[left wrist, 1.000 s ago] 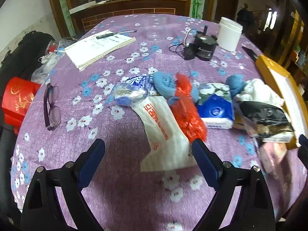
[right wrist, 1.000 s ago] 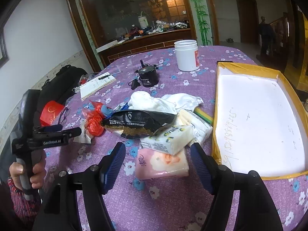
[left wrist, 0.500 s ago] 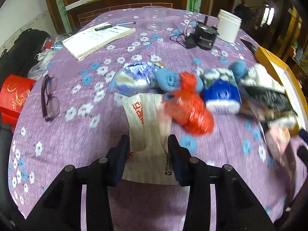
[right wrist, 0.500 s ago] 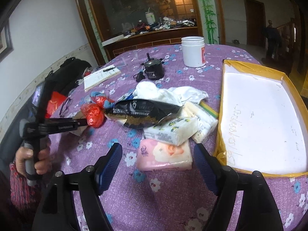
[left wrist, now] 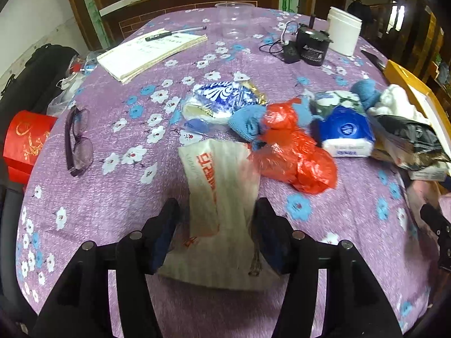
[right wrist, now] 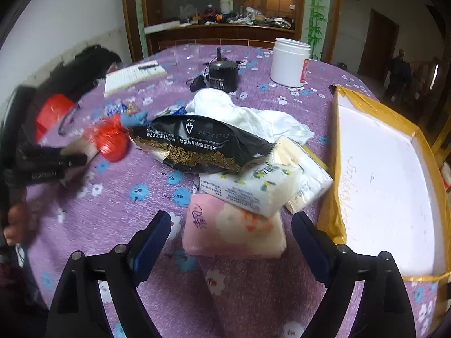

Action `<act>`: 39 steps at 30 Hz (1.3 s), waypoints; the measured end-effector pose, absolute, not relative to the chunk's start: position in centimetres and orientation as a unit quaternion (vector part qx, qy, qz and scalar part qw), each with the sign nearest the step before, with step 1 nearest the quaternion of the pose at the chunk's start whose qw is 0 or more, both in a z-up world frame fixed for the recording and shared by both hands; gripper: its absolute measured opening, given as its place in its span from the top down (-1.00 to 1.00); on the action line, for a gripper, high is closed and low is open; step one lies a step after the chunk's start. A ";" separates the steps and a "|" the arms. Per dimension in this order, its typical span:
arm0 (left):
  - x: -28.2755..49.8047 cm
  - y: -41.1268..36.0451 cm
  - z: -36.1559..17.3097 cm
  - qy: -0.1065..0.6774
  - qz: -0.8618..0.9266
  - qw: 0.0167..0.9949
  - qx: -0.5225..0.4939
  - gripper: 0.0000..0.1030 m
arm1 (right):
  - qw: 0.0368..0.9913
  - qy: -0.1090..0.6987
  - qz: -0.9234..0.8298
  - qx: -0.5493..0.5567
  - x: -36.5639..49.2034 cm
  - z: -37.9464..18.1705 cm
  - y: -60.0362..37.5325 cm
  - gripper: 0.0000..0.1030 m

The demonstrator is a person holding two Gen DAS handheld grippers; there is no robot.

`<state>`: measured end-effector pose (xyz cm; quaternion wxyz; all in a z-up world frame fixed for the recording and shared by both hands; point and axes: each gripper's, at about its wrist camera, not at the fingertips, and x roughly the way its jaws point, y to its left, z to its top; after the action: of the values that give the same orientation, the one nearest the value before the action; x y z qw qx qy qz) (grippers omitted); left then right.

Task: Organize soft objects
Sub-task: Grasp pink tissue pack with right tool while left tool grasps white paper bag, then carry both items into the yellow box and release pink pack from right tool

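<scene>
Fingers, left: my left gripper straddles the white plastic bag with red print, jaws partly apart, grip not settled.
Fingers, right: my right gripper is spread wide, holding nothing.
Bag axis: runs straight away from my left fingers.
Nearest to right: pink soft tissue pack, just ahead between the jaws.
Container: yellow-edged white tray to the right, nothing in it.
</scene>
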<state>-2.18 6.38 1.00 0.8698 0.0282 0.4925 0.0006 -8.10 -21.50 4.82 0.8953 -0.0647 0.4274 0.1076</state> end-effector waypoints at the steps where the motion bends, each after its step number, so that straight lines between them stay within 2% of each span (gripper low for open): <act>1: -2.2 6.5 0.9 0.488 0.001 0.872 0.024 -0.09 | 0.893 0.433 0.105 -0.071 -7.8 4.6 -21.3 -0.78; 3: -2.3 6.4 1.0 0.486 -0.006 0.874 0.020 0.13 | 0.885 0.449 0.095 -0.077 -7.1 3.8 -21.1 -0.76; 6: -2.8 6.2 1.1 0.484 -0.005 0.875 0.026 0.15 | 0.876 0.468 0.104 -0.051 -6.8 2.7 -21.8 -0.51; 15: -6.0 4.1 4.7 0.436 -0.076 0.896 0.023 0.16 | 0.878 0.451 0.160 -0.017 -9.1 3.9 -22.1 -0.49; 24: -6.3 -0.7 8.3 0.408 -0.147 0.901 0.022 0.16 | 0.901 0.376 0.216 0.010 -11.8 9.0 -23.1 -0.49; 29: -5.5 -3.6 9.8 0.398 -0.171 0.901 0.030 0.16 | 0.920 0.342 0.190 0.034 -10.9 11.5 -25.2 -0.49; 39: -2.7 -9.2 11.3 0.392 -0.217 0.893 0.036 0.16 | 0.932 0.335 0.078 0.113 -5.3 12.5 -31.6 -0.49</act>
<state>-2.73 -9.24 11.26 0.8931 0.0362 0.3923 -0.2169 -5.32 -31.63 12.51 0.9321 0.1130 0.3350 0.0785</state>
